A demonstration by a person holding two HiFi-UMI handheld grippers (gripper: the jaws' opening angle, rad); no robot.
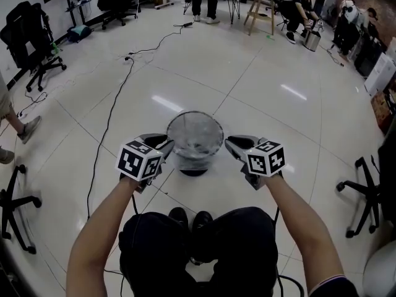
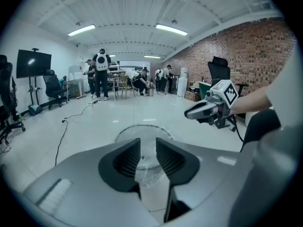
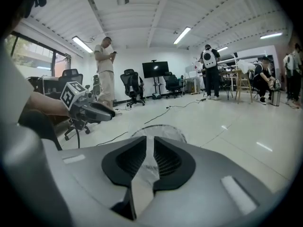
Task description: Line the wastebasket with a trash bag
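Observation:
A round wire-mesh wastebasket [image 1: 195, 115] stands on the glossy floor just ahead of my feet. A clear trash bag [image 1: 197, 140] covers its mouth and hangs inside. My left gripper [image 1: 164, 146] hovers at the basket's left rim and my right gripper [image 1: 231, 144] at its right rim. In the left gripper view my left gripper [image 2: 147, 148] shows a plain gap, with crumpled film [image 2: 144, 171] low between the pads and not pressed. In the right gripper view my right gripper [image 3: 148, 148] stands narrow, pinching a strip of bag film [image 3: 142, 183].
A black cable [image 1: 111, 116] runs over the floor to the left. Office chairs stand at far left [image 1: 34, 48], near left [image 1: 12, 209] and right [image 1: 365, 197]. People and tables [image 1: 291, 11] fill the far end. My shoes [image 1: 192, 218] are just behind the basket.

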